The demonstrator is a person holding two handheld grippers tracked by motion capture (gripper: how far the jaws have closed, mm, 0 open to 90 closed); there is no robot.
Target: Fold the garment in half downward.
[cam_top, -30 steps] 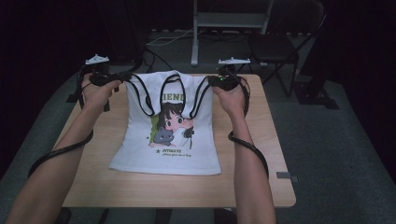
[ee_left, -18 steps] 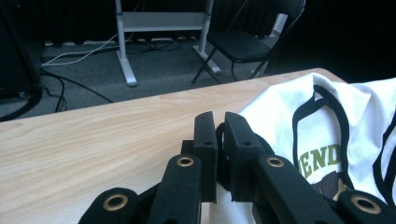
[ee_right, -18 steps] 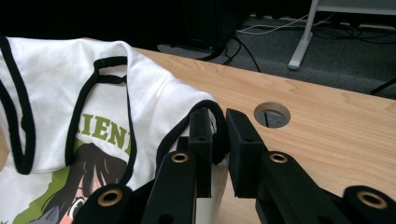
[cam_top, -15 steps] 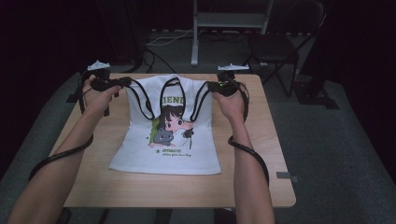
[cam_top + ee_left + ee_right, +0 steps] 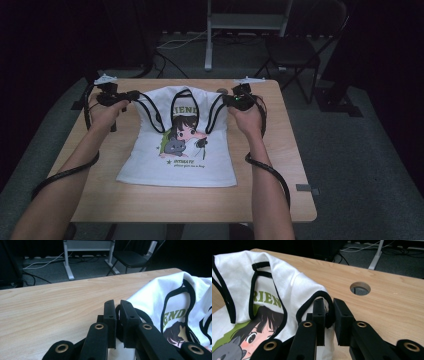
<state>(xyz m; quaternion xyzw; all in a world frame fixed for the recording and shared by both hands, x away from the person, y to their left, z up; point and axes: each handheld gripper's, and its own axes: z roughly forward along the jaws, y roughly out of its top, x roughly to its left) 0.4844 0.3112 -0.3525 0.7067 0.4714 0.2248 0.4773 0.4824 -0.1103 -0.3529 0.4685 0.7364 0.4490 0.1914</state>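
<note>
On the left of the high view, the left hand-held gripper (image 5: 131, 94) has closed its jaws on the black-trimmed shoulder strap of the white sleeveless cartoon-print top (image 5: 180, 150); the left gripper view shows the trim pinched between the two black jaws. Compared with a second ago, this hand has drawn slightly inward and the top's upper edge has lifted off the light wooden worktop (image 5: 280, 165), bunching into a raised fold. The lower hem lies flat near the worktop's front, much as before. On the right, the right hand-held gripper (image 5: 230, 100) is likewise clamped on the other strap's black trim, beside a round cable hole (image 5: 360, 288) in the worktop. With both shoulders now raised, the garment seems ready to be folded towards its hem.
</note>
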